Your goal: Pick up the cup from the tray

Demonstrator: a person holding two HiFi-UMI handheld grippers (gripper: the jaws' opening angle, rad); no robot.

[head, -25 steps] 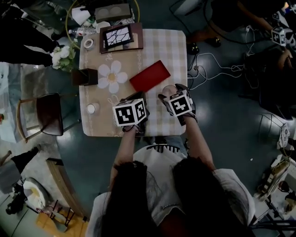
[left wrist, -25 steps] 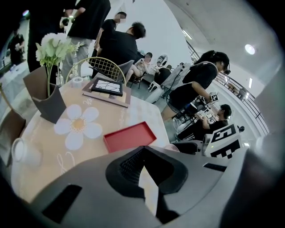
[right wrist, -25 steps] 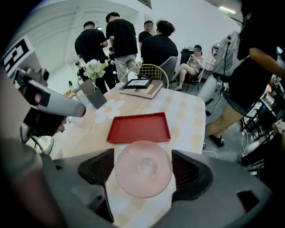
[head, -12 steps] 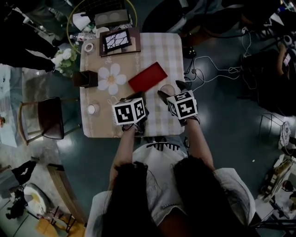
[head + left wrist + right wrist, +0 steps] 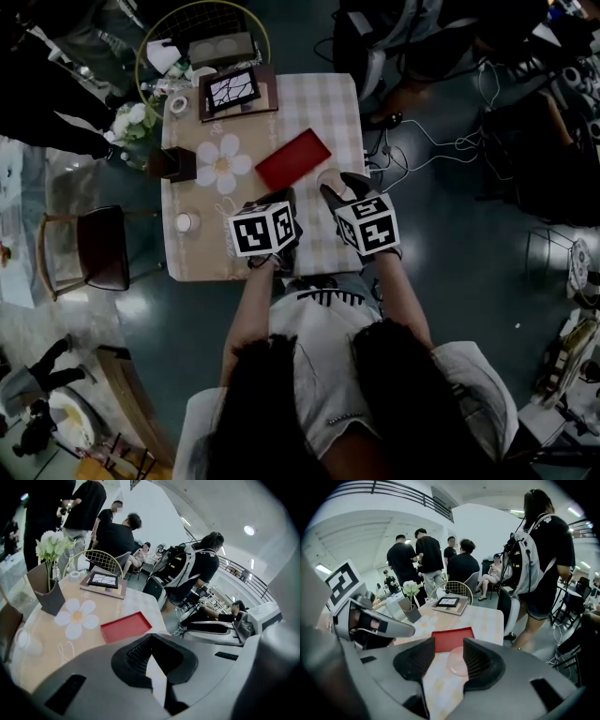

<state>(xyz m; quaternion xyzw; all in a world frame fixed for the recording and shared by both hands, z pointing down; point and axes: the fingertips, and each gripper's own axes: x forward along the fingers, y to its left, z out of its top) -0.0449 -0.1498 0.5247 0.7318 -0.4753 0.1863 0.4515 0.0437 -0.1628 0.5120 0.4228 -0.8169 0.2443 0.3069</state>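
Now my right tongs [image 5: 448,645] have been closing, empty, over the cup [image 5: 454,663]; left tongs [image 5: 150,637] are shut. Dipping could tip it.

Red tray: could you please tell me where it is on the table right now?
In the head view the red tray lies slantwise mid-table, right of the white flower design, with the pink cup off its near-right corner.

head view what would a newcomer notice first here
The bright red tray at the middle of the table stands out most, empty against the pale checked cloth. Left of it lies a big white flower mat, and a pale pink cup sits on the cloth just off the tray's near edge.
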